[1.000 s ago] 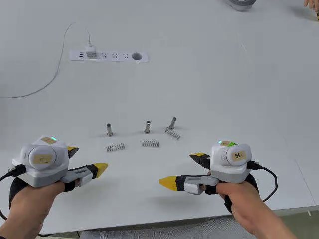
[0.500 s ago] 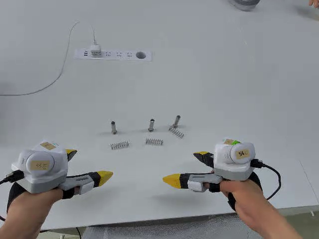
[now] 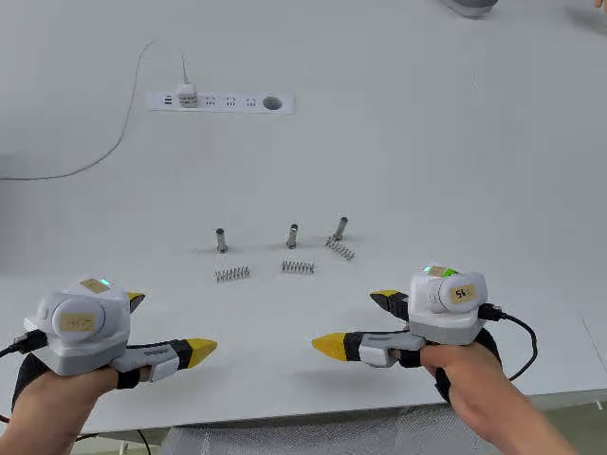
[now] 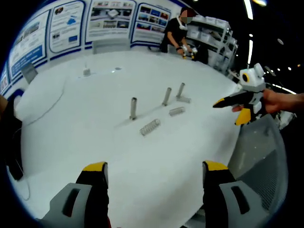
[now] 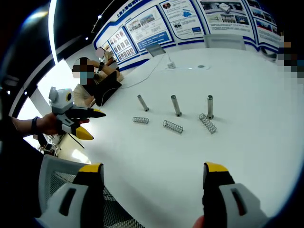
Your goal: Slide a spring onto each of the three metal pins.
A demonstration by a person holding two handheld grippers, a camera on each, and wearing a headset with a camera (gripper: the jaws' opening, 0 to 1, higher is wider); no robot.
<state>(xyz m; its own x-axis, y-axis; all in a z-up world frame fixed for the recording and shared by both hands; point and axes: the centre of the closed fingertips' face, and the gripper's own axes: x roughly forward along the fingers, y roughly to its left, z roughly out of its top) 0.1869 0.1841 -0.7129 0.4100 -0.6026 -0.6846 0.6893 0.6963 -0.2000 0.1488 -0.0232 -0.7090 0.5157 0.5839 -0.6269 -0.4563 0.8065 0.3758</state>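
Note:
Three short metal pins stand upright in a row on the white table: left pin (image 3: 221, 239), middle pin (image 3: 292, 235), right pin (image 3: 340, 227). A loose spring lies in front of each: left spring (image 3: 231, 274), middle spring (image 3: 298, 267), right spring (image 3: 340, 249), which touches the base of its pin. The left gripper view shows the pins (image 4: 133, 108) and springs (image 4: 150, 127) ahead; so does the right gripper view, with pins (image 5: 175, 105) and springs (image 5: 173, 126). My left gripper (image 3: 171, 324) and right gripper (image 3: 351, 320) hover open and empty near the front edge, well short of the springs.
A white power strip (image 3: 220, 100) with a plugged charger and a cable (image 3: 114, 142) lies at the back left. A grey object (image 3: 469, 6) sits at the far edge. People stand beyond the table (image 4: 178, 33). The table's front edge (image 3: 313, 412) runs just under my hands.
The head view has shifted a little. My left gripper has drawn back slightly toward the front edge. Both grippers stay open; pins and springs have not moved.

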